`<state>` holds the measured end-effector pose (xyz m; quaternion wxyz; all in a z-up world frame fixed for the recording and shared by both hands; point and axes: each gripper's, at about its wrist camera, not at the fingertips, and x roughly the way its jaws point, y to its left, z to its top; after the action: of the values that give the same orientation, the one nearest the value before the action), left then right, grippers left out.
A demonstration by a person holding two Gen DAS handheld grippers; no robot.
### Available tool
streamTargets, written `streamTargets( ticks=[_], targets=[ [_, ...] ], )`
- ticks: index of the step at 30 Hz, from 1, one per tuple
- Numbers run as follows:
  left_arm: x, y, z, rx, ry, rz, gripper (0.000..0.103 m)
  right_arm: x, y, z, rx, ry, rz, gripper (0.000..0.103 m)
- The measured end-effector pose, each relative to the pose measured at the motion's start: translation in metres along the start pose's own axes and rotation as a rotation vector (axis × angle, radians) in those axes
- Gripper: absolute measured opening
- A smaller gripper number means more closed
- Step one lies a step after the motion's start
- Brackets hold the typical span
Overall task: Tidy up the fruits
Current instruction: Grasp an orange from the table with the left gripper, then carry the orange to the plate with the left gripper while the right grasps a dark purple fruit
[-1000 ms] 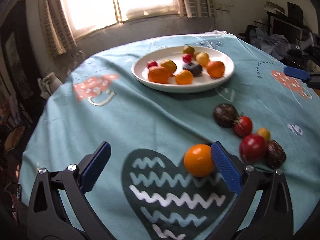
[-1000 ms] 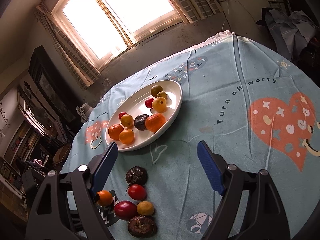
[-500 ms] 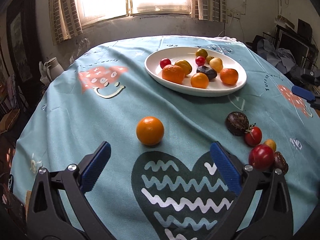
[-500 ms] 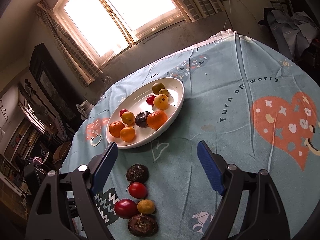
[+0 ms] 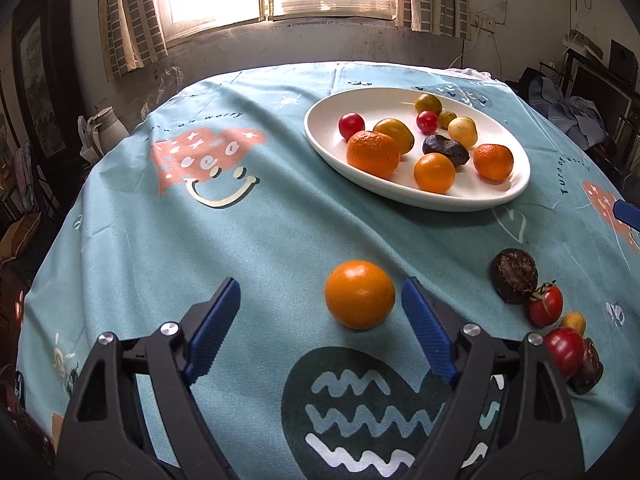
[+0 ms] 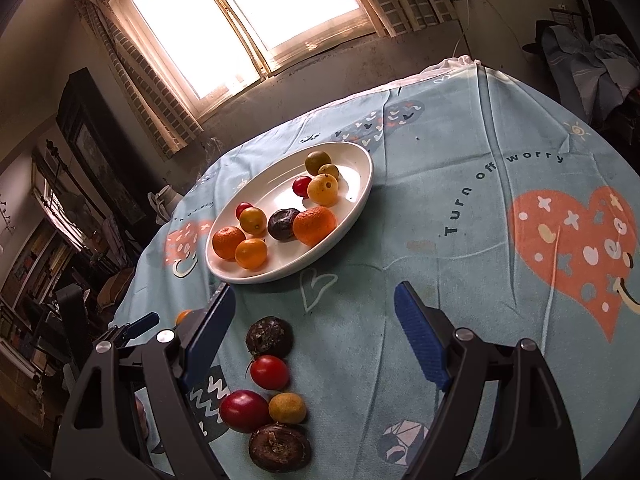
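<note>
Orange (image 5: pixel 359 294) sits loose on the surface, well short of the plate (image 5: pixel 516 196), between the left claw (image 5: pixel 321 303) pads, nearer the right pad. Jaws closing, no contact yet. Looks firm, round, prone to roll: grip across its widest middle. Right claw (image 6: pixel 314 306) apart, empty.

The left claw (image 5: pixel 320 312) is closing — an orange (image 5: pixel 359 294) sits between its blue fingers (image 5: pixel 428 336), not squeezed.

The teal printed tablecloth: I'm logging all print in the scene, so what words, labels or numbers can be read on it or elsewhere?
"Turn off worry": dark curved lettering on the teal printed tablecloth, beside the coral heart.
The same phrase recurs near the coral smiley print, partly legible only.
No other labels, brands or numbers can be read.
</note>
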<state>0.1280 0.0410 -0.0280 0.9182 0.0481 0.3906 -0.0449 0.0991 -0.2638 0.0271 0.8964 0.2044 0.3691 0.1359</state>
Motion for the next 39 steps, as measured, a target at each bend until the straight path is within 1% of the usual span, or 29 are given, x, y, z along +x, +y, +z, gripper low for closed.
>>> streamTargets(
  ticks=[1,6,8,9,10,11,13,15,17,22,23,25,29,34,37,39],
  targets=[
    [0.001,-0.001,0.0,0.001,0.002,-0.003,0.08,0.001,0.001,0.0,-0.004,0.002,-0.001,0.082],
    [0.012,-0.005,0.002,0.01,0.024,0.002,0.079,0.006,0.005,-0.003,-0.026,0.017,0.0,0.082],
    [0.018,-0.007,0.004,0.011,0.041,0.0,0.071,0.008,0.006,-0.004,-0.03,0.029,0.005,0.082],
    [0.02,-0.007,0.004,0.008,0.05,-0.017,0.068,0.01,0.006,-0.005,-0.029,0.036,0.009,0.082],
    [0.022,-0.007,0.004,0.005,0.057,-0.04,0.061,0.011,0.006,-0.005,-0.027,0.044,0.012,0.082],
    [0.022,-0.008,0.004,0.005,0.06,-0.065,0.051,0.012,0.005,-0.005,-0.025,0.049,0.012,0.082],
    [0.02,-0.01,0.002,0.012,0.061,-0.094,0.04,0.014,0.005,-0.005,-0.021,0.054,0.009,0.082],
    [0.018,-0.014,0.0,0.026,0.055,-0.078,0.04,0.015,0.005,-0.006,-0.021,0.06,0.01,0.082],
    [0.015,-0.014,-0.001,0.02,0.049,-0.077,0.04,0.019,0.007,-0.009,-0.029,0.08,0.017,0.082],
    [0.005,-0.004,0.001,-0.021,0.021,-0.076,0.04,0.039,0.019,-0.02,-0.075,0.181,0.039,0.081],
    [0.005,-0.003,0.002,-0.027,0.02,-0.078,0.04,0.044,0.021,-0.022,-0.074,0.198,0.043,0.075],
    [0.006,-0.002,0.002,-0.033,0.028,-0.078,0.04,0.052,0.024,-0.025,-0.071,0.233,0.051,0.07],
    [0.007,-0.005,0.001,-0.019,0.035,-0.083,0.04,0.065,0.029,-0.024,-0.056,0.266,0.054,0.064],
    [0.008,-0.007,0.001,-0.009,0.038,-0.087,0.04,0.078,0.045,-0.026,-0.118,0.286,0.016,0.062],
    [0.011,-0.009,0.0,-0.001,0.054,-0.084,0.04,0.085,0.056,-0.03,-0.196,0.286,-0.042,0.062],
    [0.012,-0.01,-0.001,0.004,0.061,-0.084,0.04,0.09,0.063,-0.034,-0.253,0.287,-0.083,0.059]
  ],
)
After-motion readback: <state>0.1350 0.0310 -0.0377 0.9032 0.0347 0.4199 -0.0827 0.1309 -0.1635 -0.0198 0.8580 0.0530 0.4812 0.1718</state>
